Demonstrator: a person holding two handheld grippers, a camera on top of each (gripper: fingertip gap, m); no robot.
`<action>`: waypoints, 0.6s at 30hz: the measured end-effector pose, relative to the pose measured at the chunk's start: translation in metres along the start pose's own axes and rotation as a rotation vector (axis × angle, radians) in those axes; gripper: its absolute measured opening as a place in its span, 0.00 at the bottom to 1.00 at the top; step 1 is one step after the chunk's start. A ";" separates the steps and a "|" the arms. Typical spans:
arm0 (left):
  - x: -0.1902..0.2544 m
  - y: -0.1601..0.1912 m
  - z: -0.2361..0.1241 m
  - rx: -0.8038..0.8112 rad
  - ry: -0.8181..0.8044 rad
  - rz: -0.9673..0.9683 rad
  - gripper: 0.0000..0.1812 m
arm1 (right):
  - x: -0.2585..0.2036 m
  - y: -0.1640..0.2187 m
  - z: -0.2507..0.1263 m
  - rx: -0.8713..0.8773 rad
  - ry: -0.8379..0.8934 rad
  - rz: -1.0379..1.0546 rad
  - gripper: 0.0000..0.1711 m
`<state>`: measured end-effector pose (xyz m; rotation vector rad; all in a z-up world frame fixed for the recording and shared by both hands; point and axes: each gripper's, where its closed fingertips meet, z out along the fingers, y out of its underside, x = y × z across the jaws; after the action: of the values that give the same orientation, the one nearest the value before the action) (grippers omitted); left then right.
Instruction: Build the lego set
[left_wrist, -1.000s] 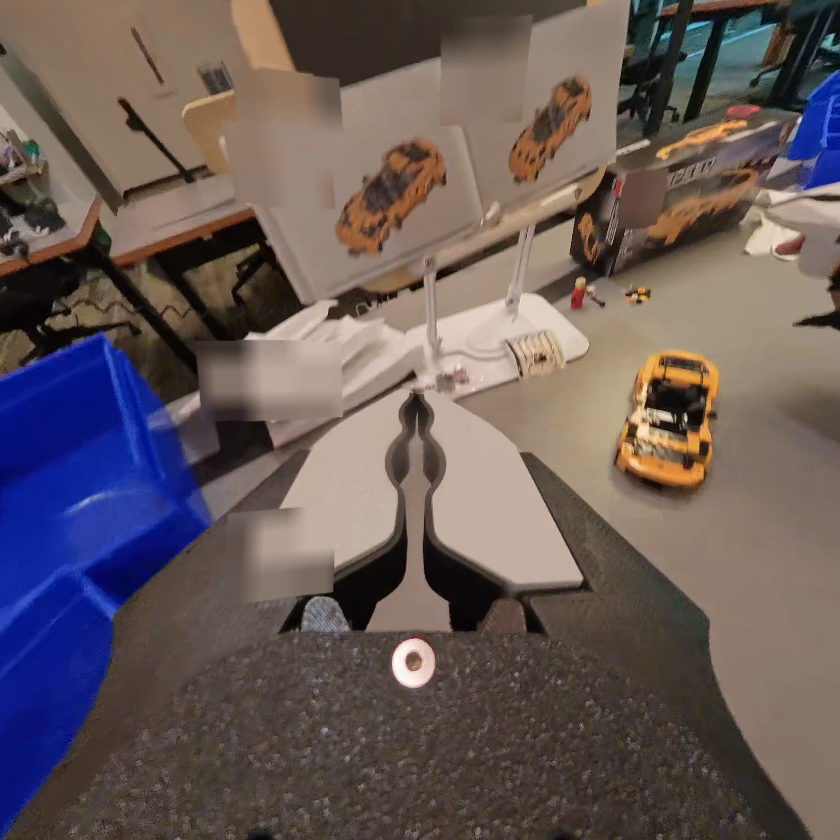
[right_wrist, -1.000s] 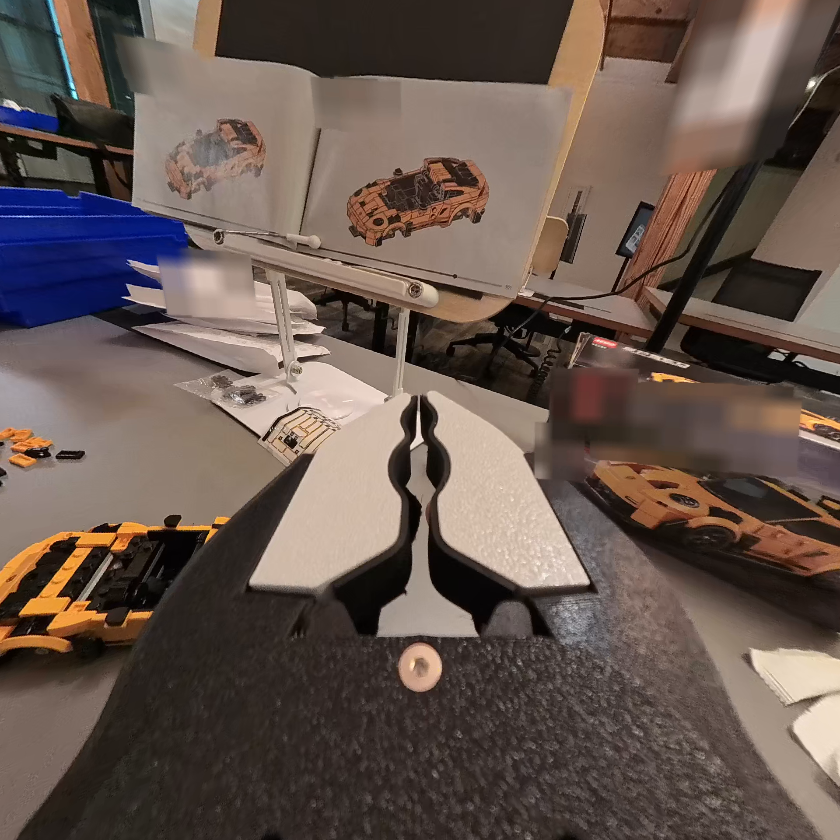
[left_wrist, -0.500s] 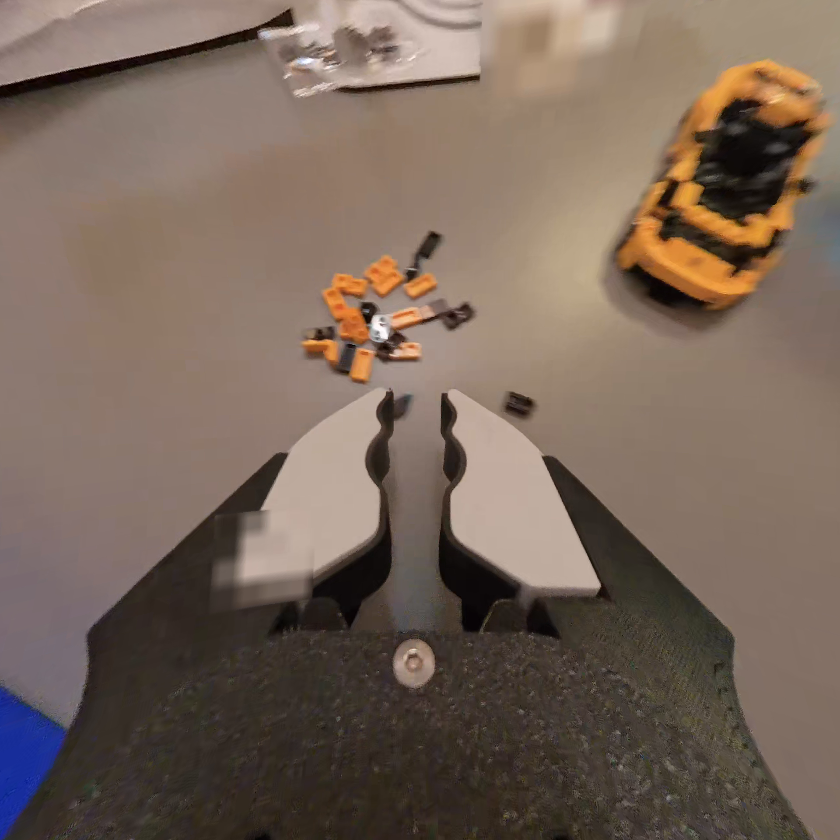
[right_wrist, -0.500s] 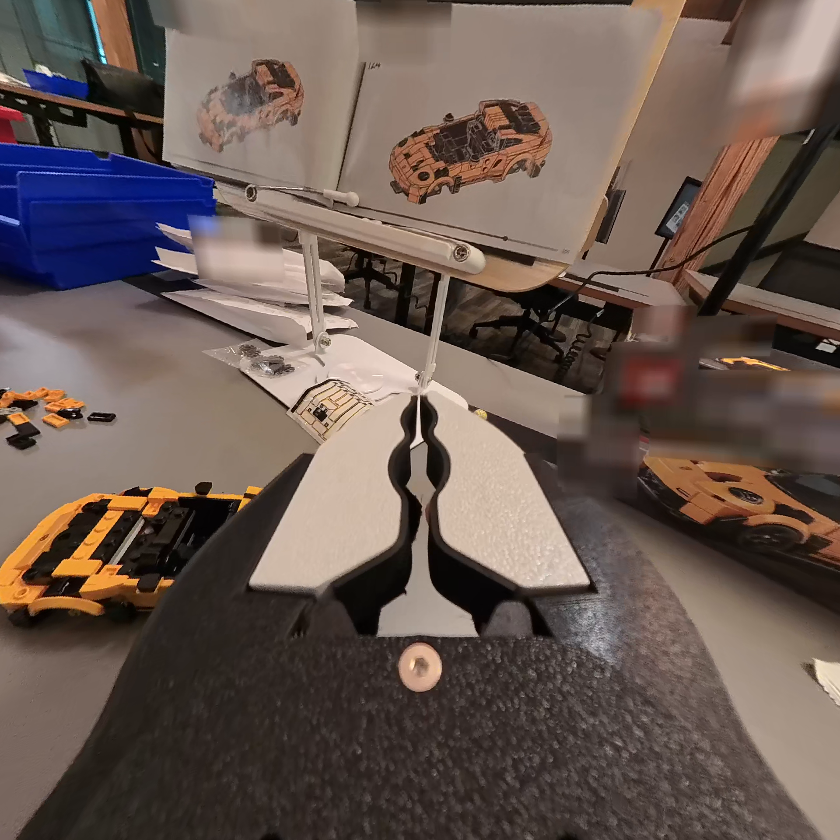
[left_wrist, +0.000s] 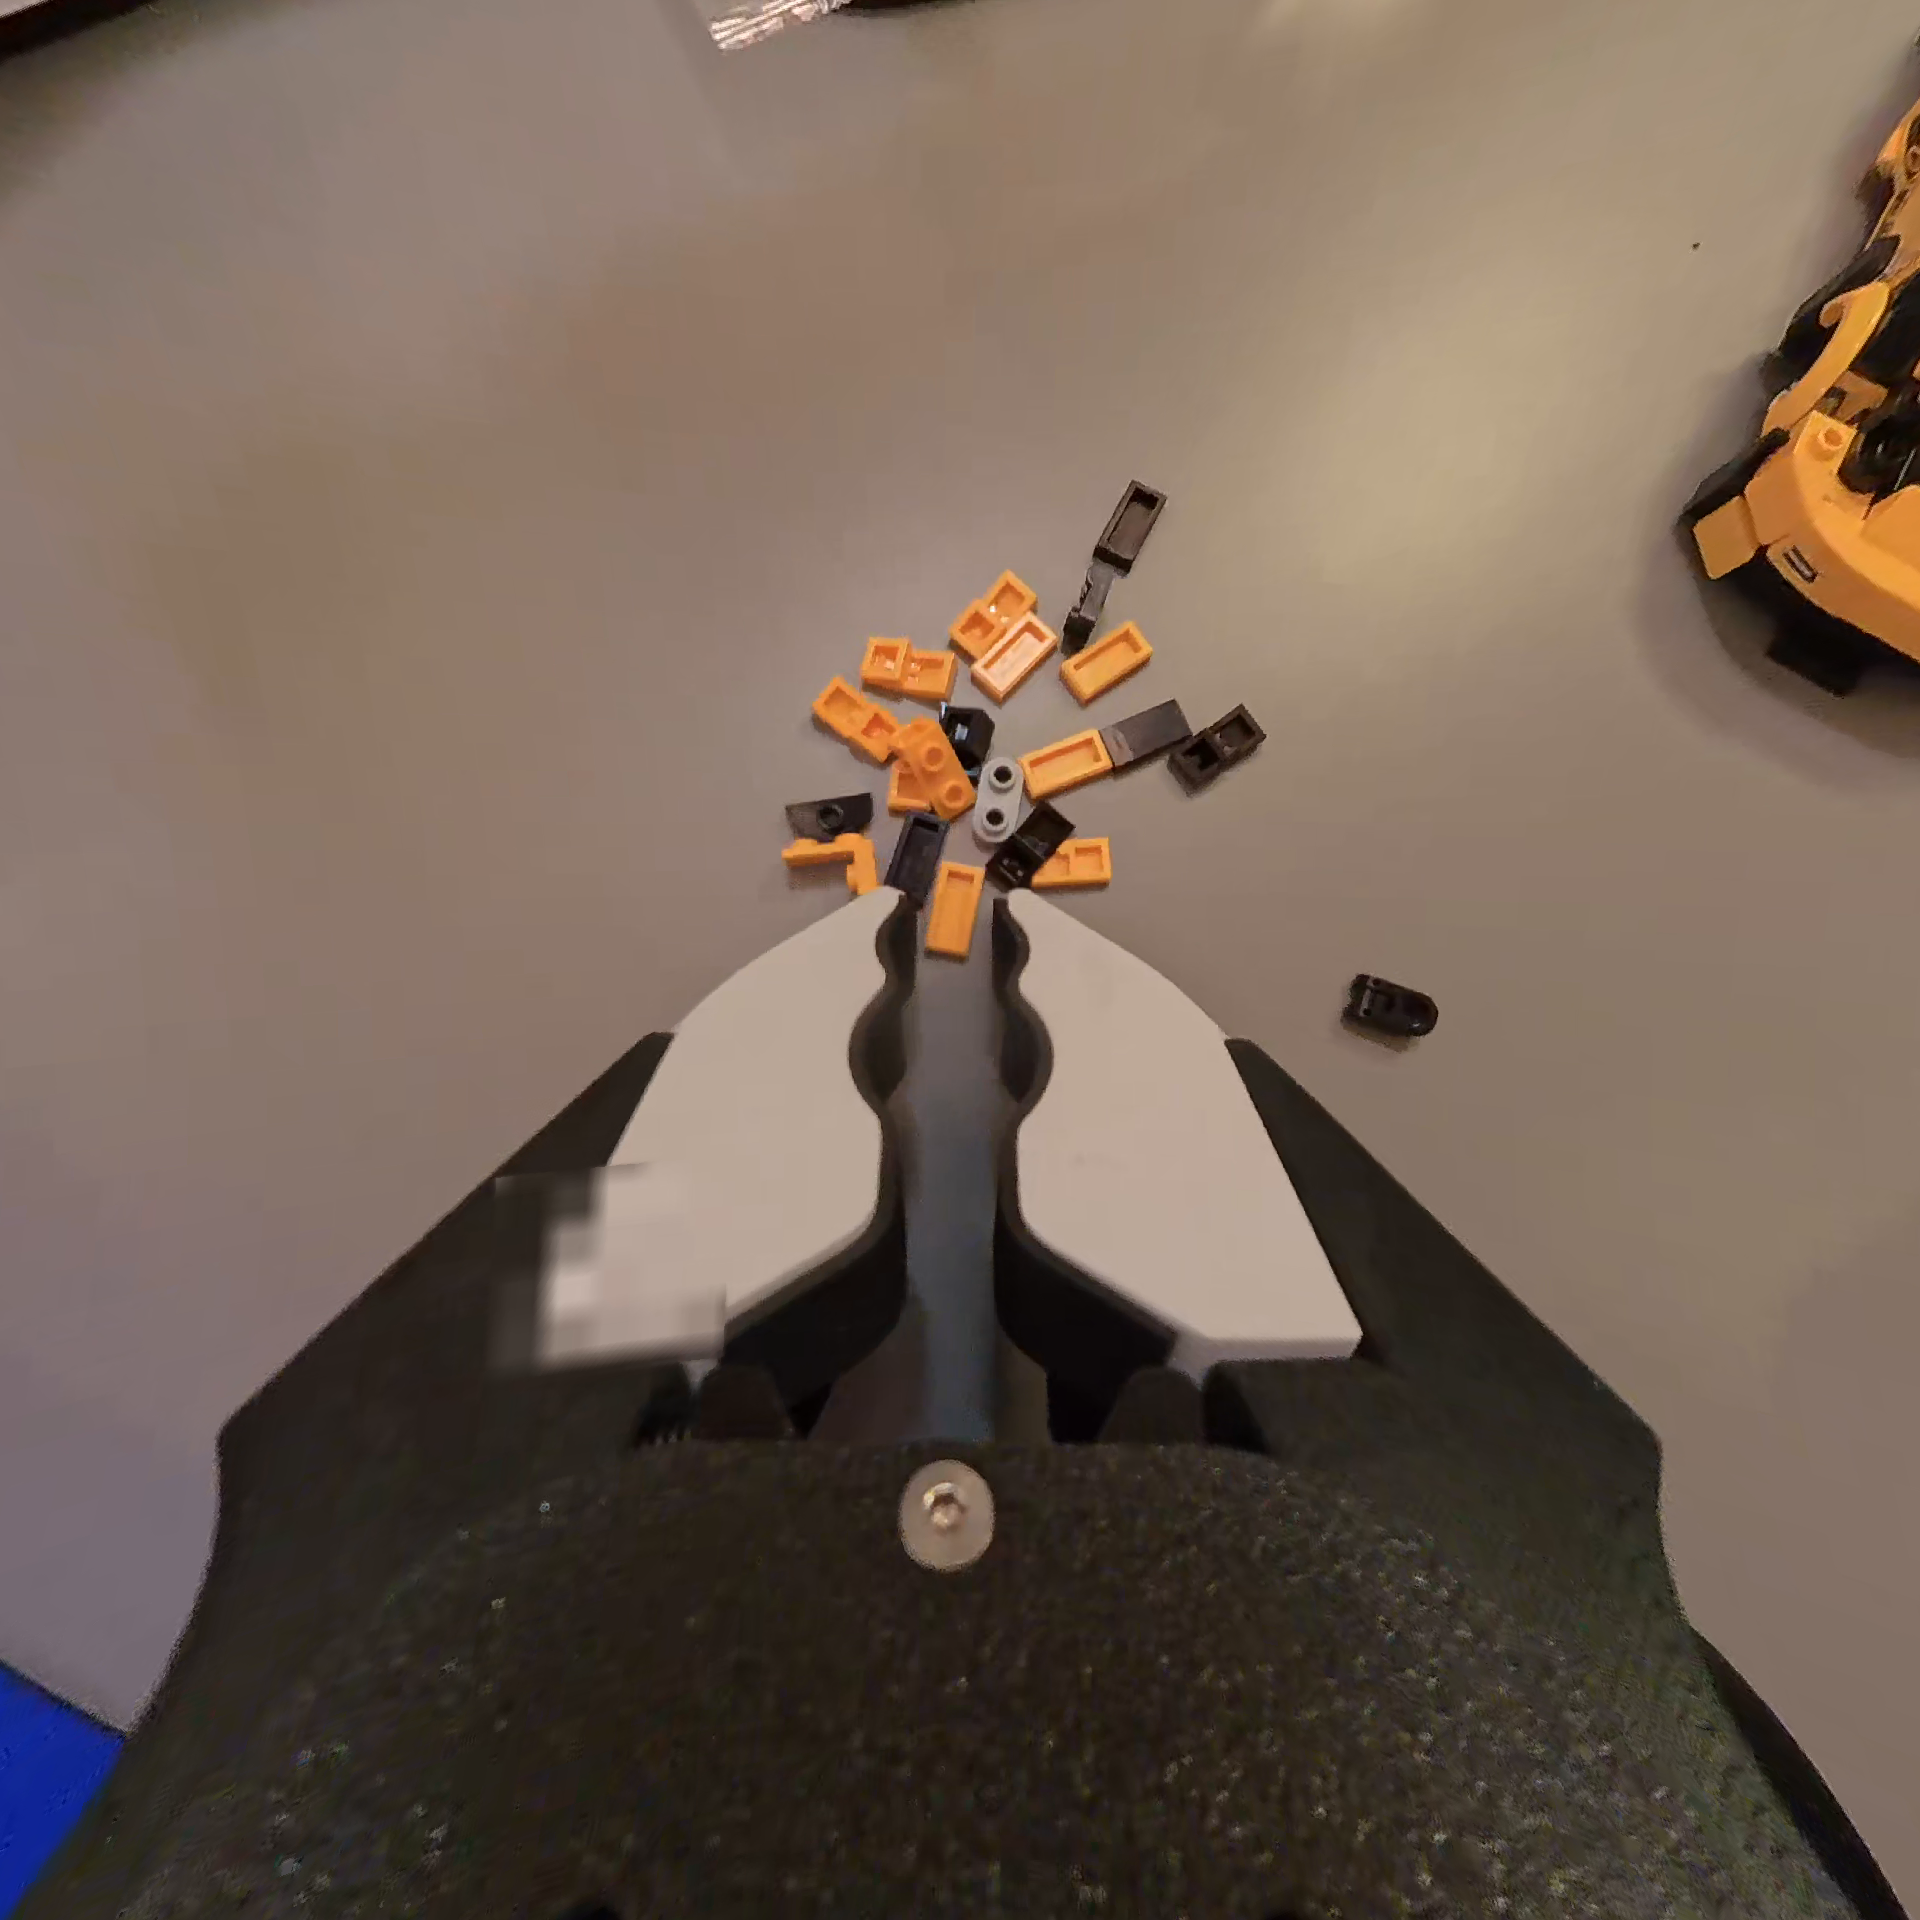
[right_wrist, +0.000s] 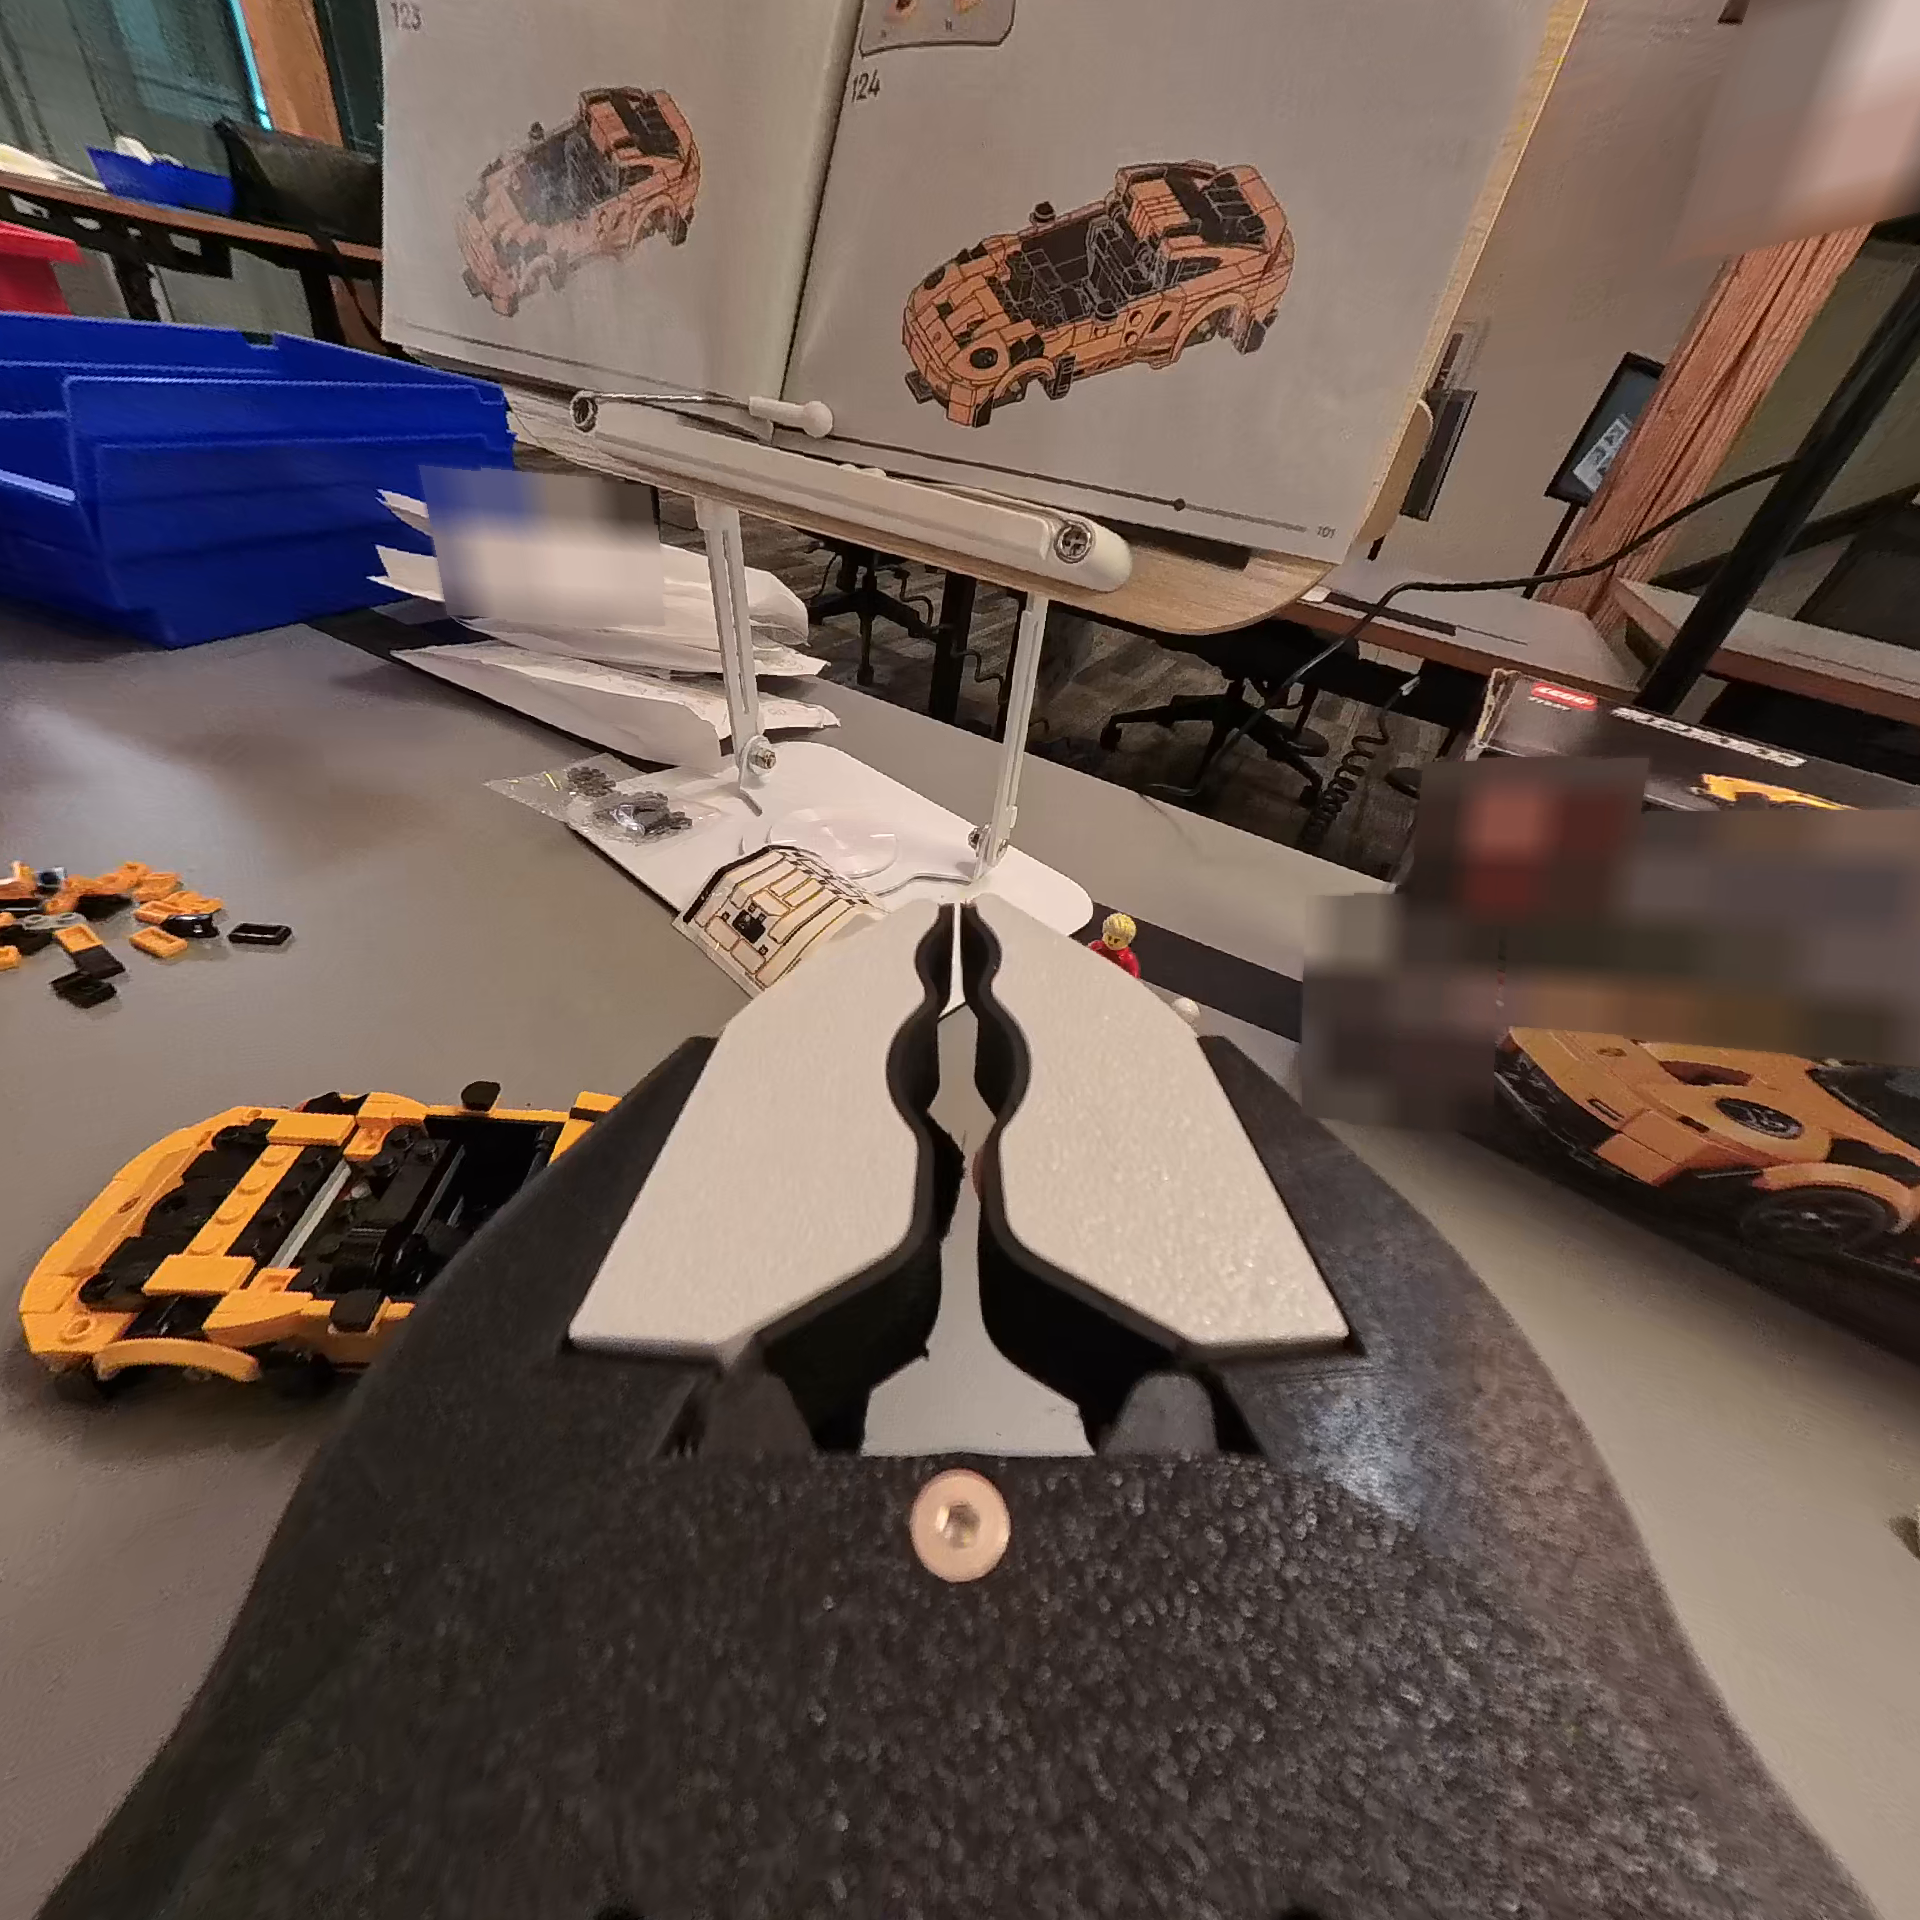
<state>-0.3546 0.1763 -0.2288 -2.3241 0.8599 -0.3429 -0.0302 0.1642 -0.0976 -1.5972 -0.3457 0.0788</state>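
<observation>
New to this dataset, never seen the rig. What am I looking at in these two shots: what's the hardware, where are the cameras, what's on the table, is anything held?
No robot arm here: a person holds a two-finger claw in each hand, and a wide-angle camera on each looks forward along its fingers.

The left wrist view looks steeply down. The left claw is open, its tips at the near edge of a pile of loose pieces, orange, black and one grey, on the grey table. One orange tile lies between the tips, not yet gripped.

The right wrist view looks level across the table. The right claw is shut and looks empty. To its left sits the partly built orange car; ahead stands an instruction booklet on a white stand; the set's box lies to the right, blue bins at the far left.
</observation>
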 end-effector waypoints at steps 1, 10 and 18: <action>0.000 -0.001 0.001 -0.002 0.001 0.006 0.07 | 0.000 0.000 0.000 0.000 0.001 0.000 0.01; 0.003 0.000 0.000 0.011 0.001 0.051 0.04 | 0.000 -0.001 -0.001 0.003 0.000 0.000 0.01; 0.055 -0.023 -0.032 0.214 0.252 0.094 0.04 | -0.020 -0.015 -0.005 0.054 -0.091 -0.048 0.01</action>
<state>-0.3155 0.1386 -0.1878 -2.0636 0.9966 -0.6650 -0.0499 0.1540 -0.0861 -1.5337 -0.4490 0.1229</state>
